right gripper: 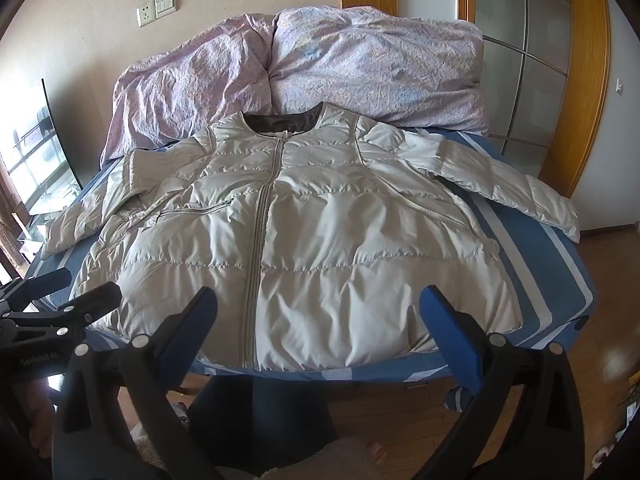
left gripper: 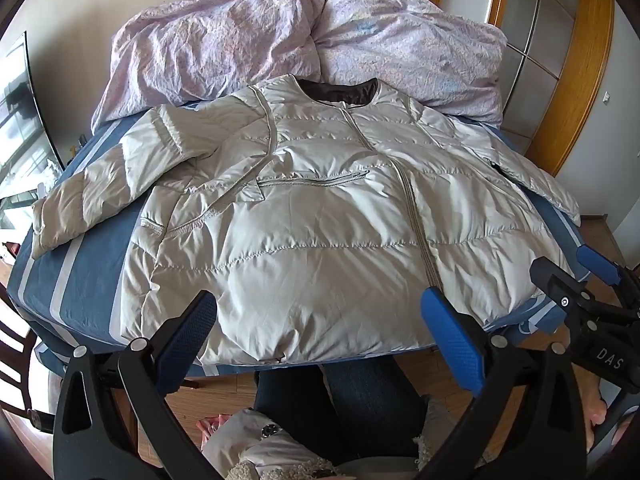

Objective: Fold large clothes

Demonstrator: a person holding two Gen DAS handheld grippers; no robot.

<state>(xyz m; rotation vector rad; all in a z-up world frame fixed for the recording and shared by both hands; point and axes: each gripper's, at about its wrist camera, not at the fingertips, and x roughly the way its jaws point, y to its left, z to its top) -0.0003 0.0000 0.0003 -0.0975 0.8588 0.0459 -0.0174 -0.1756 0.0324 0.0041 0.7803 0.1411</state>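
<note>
The quilt (left gripper: 304, 36) hides the far end of the bed (left gripper: 80, 280) behind the jacket (left gripper: 320, 220). The jacket's hem hangs over the bed's near edge, so its underside is out of sight. Left of the jacket, a chair (left gripper: 16, 344) is cut off by the picture's edge. The markings on the wall socket (right gripper: 146, 15) above the quilt are too small to read.

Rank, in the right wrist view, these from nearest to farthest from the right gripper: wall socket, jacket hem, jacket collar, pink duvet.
From the right gripper:
1. Jacket hem, just ahead, at the bed's near edge.
2. Jacket collar, mid-bed.
3. Pink duvet, behind the collar.
4. Wall socket, upper left wall.
</note>
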